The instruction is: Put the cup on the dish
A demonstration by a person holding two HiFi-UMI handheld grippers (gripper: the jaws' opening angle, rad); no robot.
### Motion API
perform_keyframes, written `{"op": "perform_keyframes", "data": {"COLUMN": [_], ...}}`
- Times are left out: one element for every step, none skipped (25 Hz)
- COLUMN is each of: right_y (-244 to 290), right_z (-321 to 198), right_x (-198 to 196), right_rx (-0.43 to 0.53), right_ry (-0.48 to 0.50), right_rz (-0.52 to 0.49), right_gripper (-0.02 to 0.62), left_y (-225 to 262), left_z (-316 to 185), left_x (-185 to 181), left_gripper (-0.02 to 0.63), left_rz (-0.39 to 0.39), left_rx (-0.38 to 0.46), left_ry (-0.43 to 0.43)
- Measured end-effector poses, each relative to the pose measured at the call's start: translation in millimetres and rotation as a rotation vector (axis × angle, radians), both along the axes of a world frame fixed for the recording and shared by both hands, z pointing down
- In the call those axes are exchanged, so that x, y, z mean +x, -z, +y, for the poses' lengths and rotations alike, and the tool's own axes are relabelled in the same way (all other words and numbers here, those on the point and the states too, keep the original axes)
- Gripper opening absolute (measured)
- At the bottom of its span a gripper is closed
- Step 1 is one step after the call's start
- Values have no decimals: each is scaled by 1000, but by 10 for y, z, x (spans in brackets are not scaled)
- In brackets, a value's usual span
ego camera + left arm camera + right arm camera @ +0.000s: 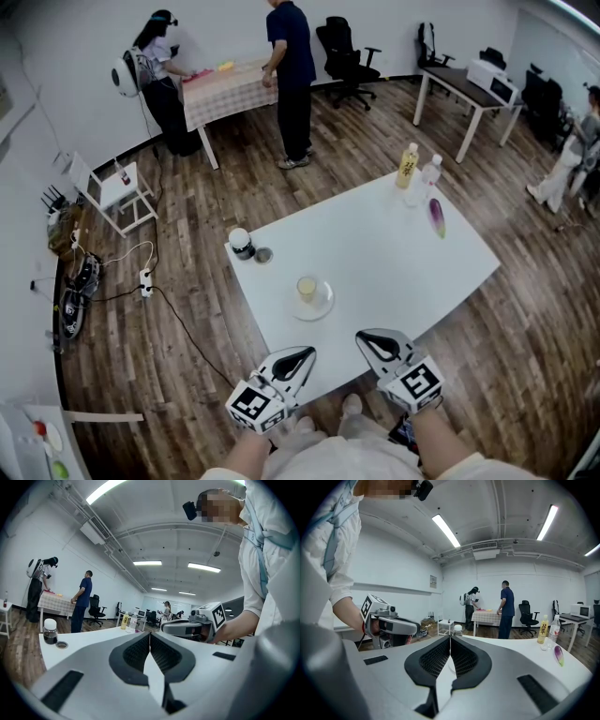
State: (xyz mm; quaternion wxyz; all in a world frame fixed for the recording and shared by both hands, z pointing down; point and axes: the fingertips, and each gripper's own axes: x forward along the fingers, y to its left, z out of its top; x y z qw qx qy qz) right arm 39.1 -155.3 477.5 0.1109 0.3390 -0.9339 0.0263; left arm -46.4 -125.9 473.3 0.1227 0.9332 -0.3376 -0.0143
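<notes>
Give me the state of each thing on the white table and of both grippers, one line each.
small yellowish cup: upright, standing on the dish
clear round dish: flat on the table, bearing the cup
dark jar with white lid: upright, lid on
yellow bottle: upright, capped
clear plastic bottle: upright
purple eggplant: lying on its side
left gripper: shut, empty
right gripper: shut, empty
</notes>
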Motion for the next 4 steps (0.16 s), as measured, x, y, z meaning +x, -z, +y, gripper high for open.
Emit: {"op": "perform_keyframes", "data": {"right_y": [1,2,4,5], "right_z": [-2,-5,-9,-13], "right_x": [7,13,19,24], "right_rx": [-1,-2,-4,-6], "right_ry": [0,-1,-2,-2], "right_rz": [0,0,0,0], "right_gripper": [32,32,32,32], "left_y": [-1,-2,-2,-2], "left_z": [-1,-1,-2,-3], "left_x": [5,11,17,23], "left_gripper": [3,3,3,3], "left_rz": [0,0,1,1], "left_rx": [-1,-1,-2,-3], "left_ry": [1,2,2,3]}}
